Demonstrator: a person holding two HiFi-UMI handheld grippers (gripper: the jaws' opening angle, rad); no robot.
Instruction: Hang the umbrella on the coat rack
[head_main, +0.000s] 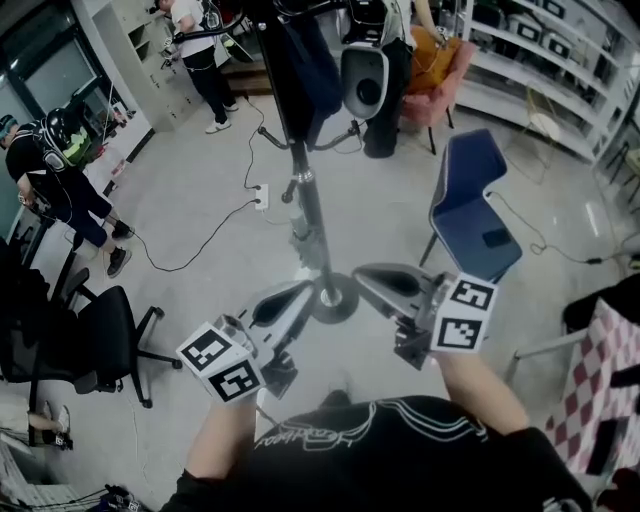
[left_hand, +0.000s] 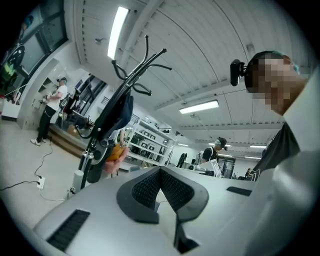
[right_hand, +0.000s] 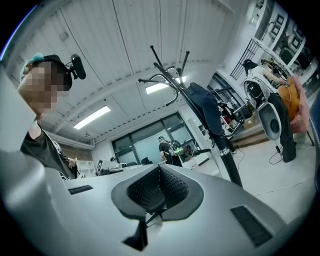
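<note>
L claw (left_hand: 160, 171) clenched, pads together, nothing betw them. R claw (right_hand: 159, 169) same: shut tight, empty. In head view both tips sit either side of the rack (head_main: 310, 215), L (head_main: 300, 292) and R (head_main: 362, 272), by its round base. Dk-blue umbrella (head_main: 300, 70) hangs on the rack, up along the pole under the hooks, well apart from both claws. Blue chair (head_main: 468, 205) stands to the R.

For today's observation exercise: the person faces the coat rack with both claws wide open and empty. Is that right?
No. Both claws are shut, not wide open: the left claw is closed tip to tip in the left gripper view, the right claw in the right gripper view. Both are empty, and the person faces the coat rack.
</note>
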